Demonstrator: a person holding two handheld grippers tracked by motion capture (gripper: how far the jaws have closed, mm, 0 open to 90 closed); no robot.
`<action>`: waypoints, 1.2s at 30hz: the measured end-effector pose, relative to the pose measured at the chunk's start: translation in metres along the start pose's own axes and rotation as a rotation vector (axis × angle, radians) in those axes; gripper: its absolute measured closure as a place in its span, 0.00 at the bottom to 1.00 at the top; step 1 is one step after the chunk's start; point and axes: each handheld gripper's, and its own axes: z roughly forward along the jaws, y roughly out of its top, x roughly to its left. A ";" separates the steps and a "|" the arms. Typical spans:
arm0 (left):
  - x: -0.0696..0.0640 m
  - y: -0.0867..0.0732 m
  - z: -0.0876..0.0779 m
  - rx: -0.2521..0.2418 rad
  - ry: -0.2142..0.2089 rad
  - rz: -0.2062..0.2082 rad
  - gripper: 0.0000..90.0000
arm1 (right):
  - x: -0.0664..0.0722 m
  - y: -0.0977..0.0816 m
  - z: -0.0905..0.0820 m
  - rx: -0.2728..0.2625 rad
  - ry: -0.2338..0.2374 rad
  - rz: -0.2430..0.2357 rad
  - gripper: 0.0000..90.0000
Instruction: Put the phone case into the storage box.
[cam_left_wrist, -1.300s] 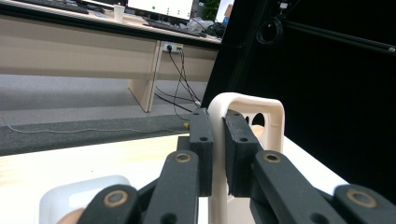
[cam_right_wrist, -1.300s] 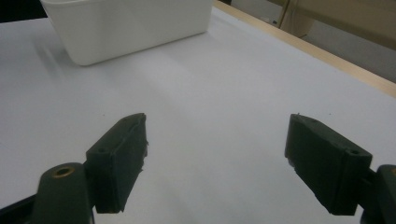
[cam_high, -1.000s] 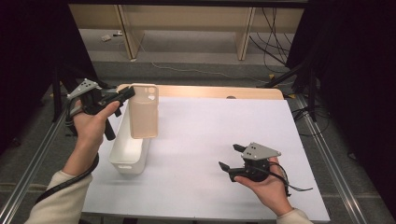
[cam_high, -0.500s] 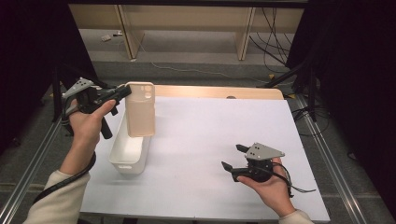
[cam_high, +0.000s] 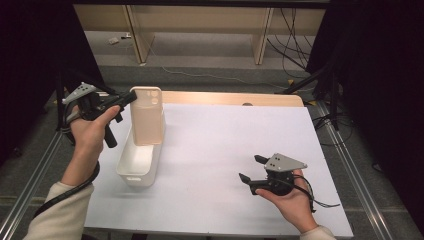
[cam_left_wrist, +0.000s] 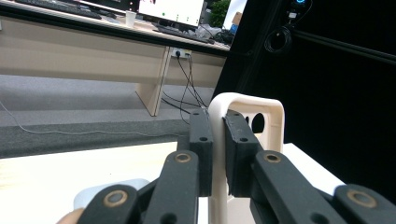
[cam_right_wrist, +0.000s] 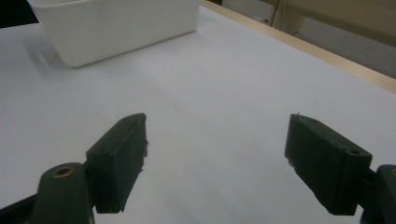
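Your left gripper (cam_high: 127, 99) pinches the phone case (cam_high: 148, 116) by its top edge, above the white bin (cam_high: 137, 165). Your right gripper (cam_high: 250, 169) rests wide open, holding nothing, well apart from the bin.

Matt, smooth cream plastic for the phone case (cam_high: 147, 116) pinched in the left gripper (cam_high: 126, 99). Glossier white plastic for the bin (cam_high: 137, 165) beneath. Dull black, slightly rough pads (cam_right_wrist: 120, 158) on the right gripper (cam_high: 250, 168), over matt white table (cam_high: 220, 150).
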 end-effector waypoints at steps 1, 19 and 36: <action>0.000 0.000 0.000 0.000 0.001 0.000 0.92 | 0.000 0.000 0.000 0.001 0.000 0.001 0.25; 0.013 0.000 0.001 0.000 0.012 0.014 0.92 | -0.003 -0.003 -0.003 0.000 -0.001 0.015 0.25; 0.024 -0.002 0.005 -0.006 -0.002 0.028 0.92 | -0.004 -0.005 -0.008 -0.010 -0.016 0.027 0.25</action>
